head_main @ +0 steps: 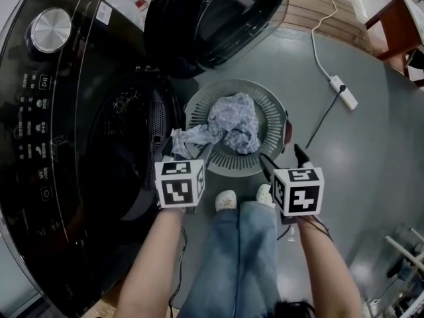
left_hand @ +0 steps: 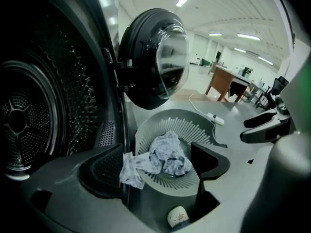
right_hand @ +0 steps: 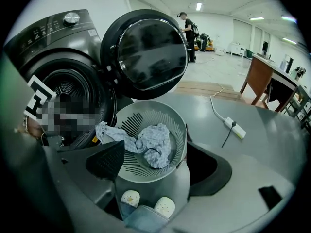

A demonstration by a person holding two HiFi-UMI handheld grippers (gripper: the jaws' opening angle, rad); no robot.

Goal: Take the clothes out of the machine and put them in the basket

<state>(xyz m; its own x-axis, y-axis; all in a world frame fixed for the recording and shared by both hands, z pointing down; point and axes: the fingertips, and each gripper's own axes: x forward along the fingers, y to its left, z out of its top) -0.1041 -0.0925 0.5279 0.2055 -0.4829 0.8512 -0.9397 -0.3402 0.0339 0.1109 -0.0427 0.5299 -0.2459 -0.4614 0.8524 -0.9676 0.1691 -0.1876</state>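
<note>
Hanging above the floor in front of the black front-loading washing machine (head_main: 53, 111), the left gripper (left_hand: 157, 145) has its jaws spread wide with nothing pinched between them; through the gap its own view shows only the basket below. The right gripper (right_hand: 155, 142) is likewise open and empty, held beside the left one and pointing steeply down at the same spot. The round grey slotted laundry basket (head_main: 271, 111) sits on the grey floor just beside the machine's mouth, under the swung-open door (head_main: 212, 18). A crumpled pale blue-and-white patterned garment (head_main: 232, 121) lies inside the basket, with one end draped over the rim on the side nearest the drum (left_hand: 24, 120). The person's jeans (head_main: 245, 257) and white shoes (head_main: 226, 201) show just short of the basket. A white power strip (head_main: 344, 91) with its cord lies on the floor well apart.
</note>
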